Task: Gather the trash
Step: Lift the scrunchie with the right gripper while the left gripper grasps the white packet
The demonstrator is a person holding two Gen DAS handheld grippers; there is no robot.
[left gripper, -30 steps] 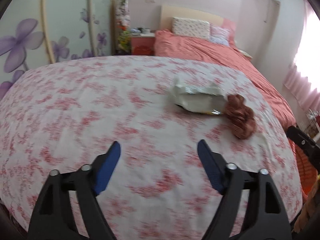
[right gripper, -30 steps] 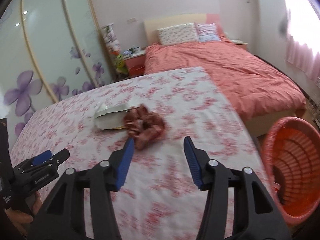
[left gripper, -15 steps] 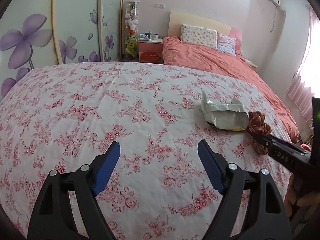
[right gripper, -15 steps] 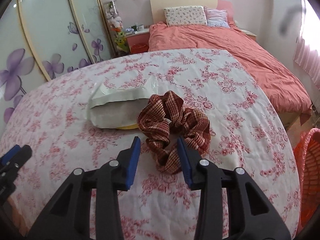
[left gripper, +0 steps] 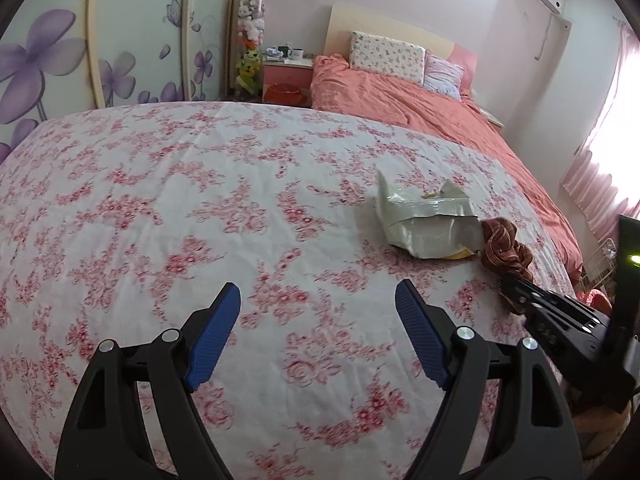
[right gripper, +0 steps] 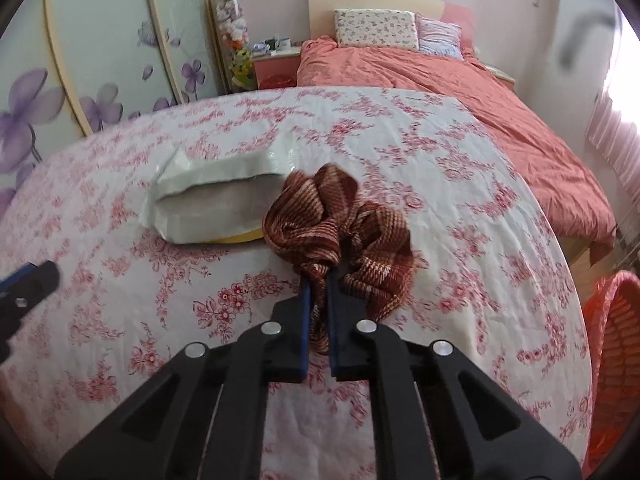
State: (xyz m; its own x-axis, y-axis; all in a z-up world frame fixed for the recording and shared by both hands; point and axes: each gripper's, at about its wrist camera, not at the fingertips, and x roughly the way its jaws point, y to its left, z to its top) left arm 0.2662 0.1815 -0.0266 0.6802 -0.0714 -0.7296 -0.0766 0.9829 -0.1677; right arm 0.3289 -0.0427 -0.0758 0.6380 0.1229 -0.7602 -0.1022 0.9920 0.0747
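Observation:
A brown striped scrunchie (right gripper: 344,220) lies on the floral bedsheet (right gripper: 120,320), touching a crumpled silver-grey bag (right gripper: 212,208). My right gripper (right gripper: 318,280) is shut on the scrunchie's near edge. In the left wrist view the scrunchie (left gripper: 502,246) and the bag (left gripper: 428,220) sit at the right, with the right gripper (left gripper: 516,292) reaching in from the right. My left gripper (left gripper: 318,312) is open and empty above the sheet, well left of the bag.
An orange plastic basket (right gripper: 612,360) stands on the floor off the bed's right edge. A second bed with a salmon duvet (right gripper: 460,92) lies behind. A wardrobe with purple flowers (left gripper: 60,64) and a nightstand (left gripper: 286,80) are at the back left.
My right gripper moved forward onto the scrunchie and its jaws closed on it. My left gripper stayed open and shifted a little over the sheet.

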